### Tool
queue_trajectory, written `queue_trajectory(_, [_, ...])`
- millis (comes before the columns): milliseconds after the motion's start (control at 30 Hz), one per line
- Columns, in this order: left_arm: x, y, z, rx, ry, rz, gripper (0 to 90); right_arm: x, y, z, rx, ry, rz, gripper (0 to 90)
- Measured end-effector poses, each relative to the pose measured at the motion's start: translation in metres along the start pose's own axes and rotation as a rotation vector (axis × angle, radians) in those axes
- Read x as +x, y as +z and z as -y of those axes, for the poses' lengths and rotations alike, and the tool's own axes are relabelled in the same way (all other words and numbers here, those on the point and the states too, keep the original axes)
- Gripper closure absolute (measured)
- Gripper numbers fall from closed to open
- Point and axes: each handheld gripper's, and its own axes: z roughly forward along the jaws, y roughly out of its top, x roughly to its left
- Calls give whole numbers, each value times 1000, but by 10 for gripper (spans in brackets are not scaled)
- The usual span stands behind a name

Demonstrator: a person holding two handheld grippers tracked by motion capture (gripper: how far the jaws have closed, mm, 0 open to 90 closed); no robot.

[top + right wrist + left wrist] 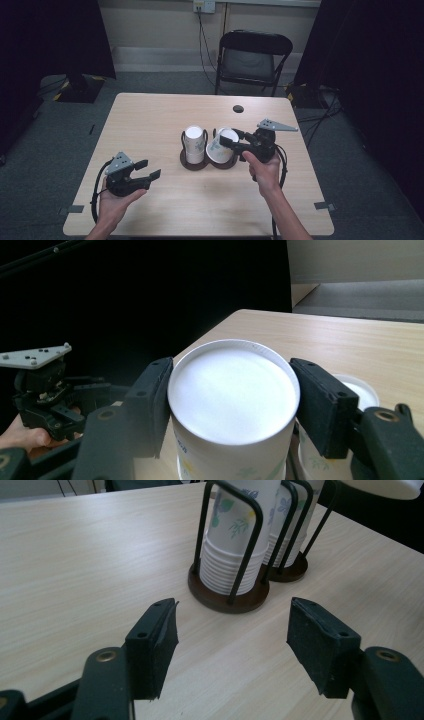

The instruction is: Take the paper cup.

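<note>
Two stacks of upside-down white paper cups with a leaf print stand in black wire holders on round brown bases at the table's middle. The left stack (194, 144) (235, 540) is upright. The top cup (220, 148) (232, 400) of the right stack leans to the right, and my right gripper (229, 136) (230, 395) is shut on it, one pad on each side near its closed base. My left gripper (151, 168) (232, 625) hovers near the front left of the table, open and with nothing between its pads, pointing at the holders.
The light wooden table (150, 115) has a round cable hole (238, 108) at its far right. A black folding chair (252, 60) stands behind the table. Black curtains hang at both sides of the room.
</note>
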Motion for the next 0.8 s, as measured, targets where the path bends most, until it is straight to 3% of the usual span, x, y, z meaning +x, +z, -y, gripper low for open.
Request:
queue_trajectory(100, [-4,5,-6,-13,-2,16,369,3,0,4,2,5,-13,366])
queue_trajectory(367, [-19,19,-21,-27,40,79,388,7,-1,16,5,61,-69,366])
queue_trajectory(533, [-26,25,-19,-33,49,112,393,7,-3,24,5,88,-85,366])
queue_trajectory(767, [-31,25,-12,-32,60,122,396,8,-1,31,-5,135,-119,366])
queue_trajectory(800, [-33,25,-11,-32,82,117,396,10,0,34,-6,150,-135,366])
